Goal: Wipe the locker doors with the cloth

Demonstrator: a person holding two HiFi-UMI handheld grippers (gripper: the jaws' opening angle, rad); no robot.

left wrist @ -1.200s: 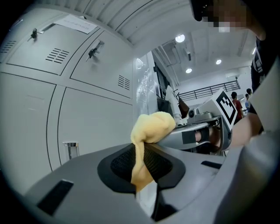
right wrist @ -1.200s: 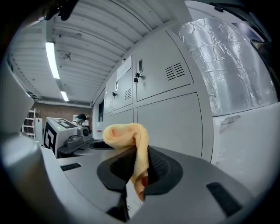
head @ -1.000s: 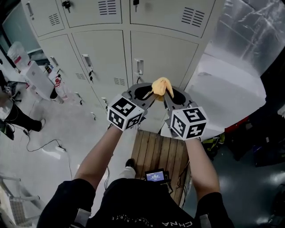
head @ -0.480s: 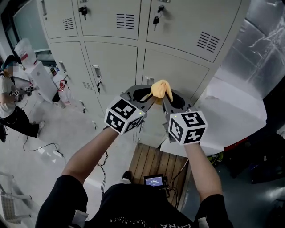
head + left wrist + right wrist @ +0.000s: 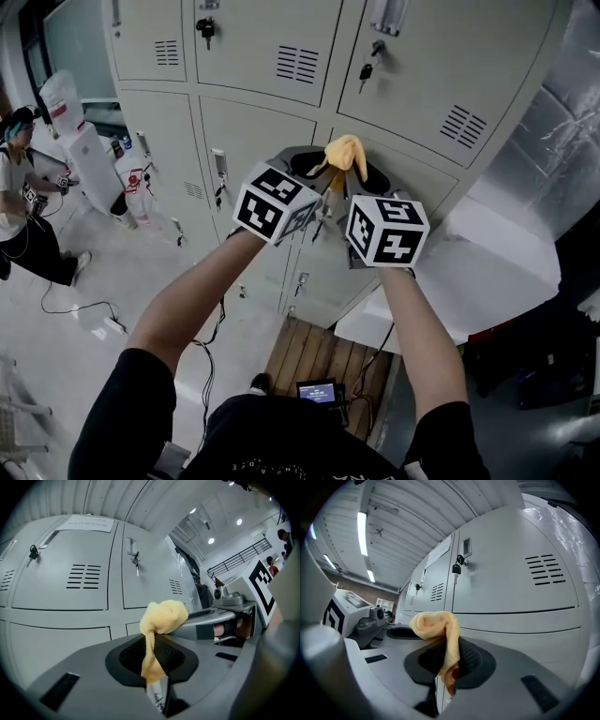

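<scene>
Left gripper (image 5: 319, 173) and right gripper (image 5: 356, 178) side by side, jaws of both clenched on the yellow cloth (image 5: 342, 153), bunched between them near the locker doors (image 5: 412, 70). Best press it flat, wipe evenly.

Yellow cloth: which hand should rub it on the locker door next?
Right, but only just. Both the left gripper and right gripper are shut on the cloth. The locker door looms larger beyond the right gripper's jaws, so it looks nearer.
</scene>
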